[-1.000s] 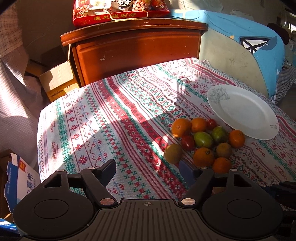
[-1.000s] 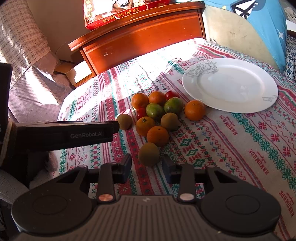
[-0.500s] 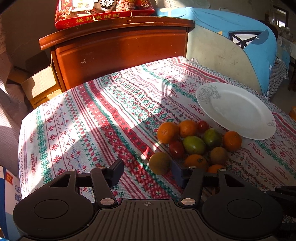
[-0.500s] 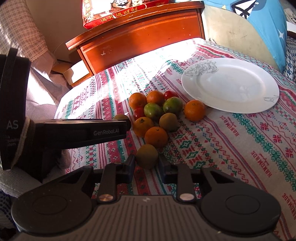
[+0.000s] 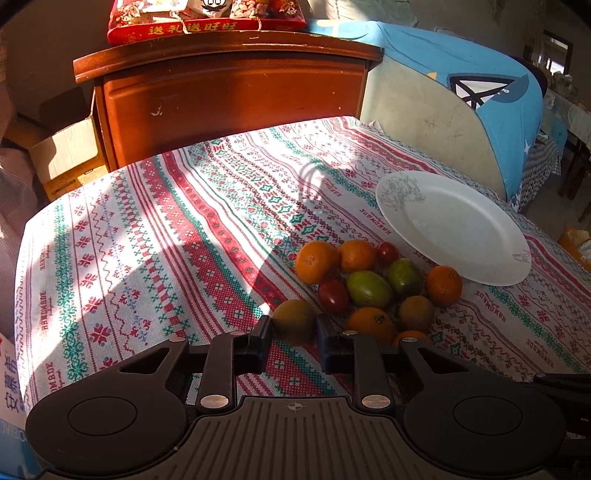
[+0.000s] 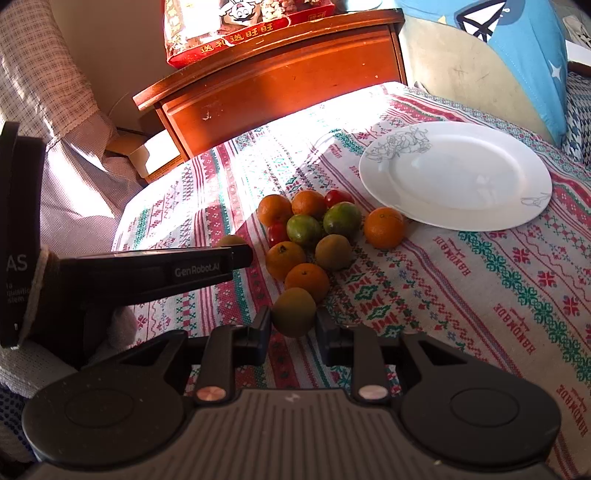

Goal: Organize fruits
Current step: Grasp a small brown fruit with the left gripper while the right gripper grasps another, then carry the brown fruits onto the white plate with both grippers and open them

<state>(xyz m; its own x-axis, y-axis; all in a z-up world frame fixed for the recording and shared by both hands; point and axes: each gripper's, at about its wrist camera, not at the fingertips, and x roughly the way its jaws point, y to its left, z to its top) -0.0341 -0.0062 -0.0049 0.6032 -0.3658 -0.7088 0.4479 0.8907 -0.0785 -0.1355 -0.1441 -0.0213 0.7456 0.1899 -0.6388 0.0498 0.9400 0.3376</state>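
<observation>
A pile of oranges point(image 5: 317, 261), green fruits point(image 5: 368, 288), small red tomatoes point(image 5: 333, 300) and brown kiwis lies on the patterned tablecloth beside an empty white plate point(image 5: 454, 227). My left gripper point(image 5: 293, 332) has closed around a brown kiwi point(image 5: 294, 320) at the pile's near left edge. My right gripper point(image 6: 293, 326) has closed around another brown kiwi point(image 6: 294, 312) at the pile's near end. Both kiwis still rest on the cloth. The plate point(image 6: 456, 173) lies beyond the pile to the right. The left gripper's body point(image 6: 155, 271) shows in the right wrist view.
A wooden cabinet point(image 5: 229, 92) with a red gift box point(image 5: 207, 18) on top stands behind the table. A cardboard box point(image 5: 62, 155) sits to its left. A blue-covered round board point(image 5: 461, 107) leans at the back right. The tablecloth point(image 5: 147, 240) stretches to the left.
Both grippers moved forward to the pile and their jaws narrowed, each closing around a brown kiwi.
</observation>
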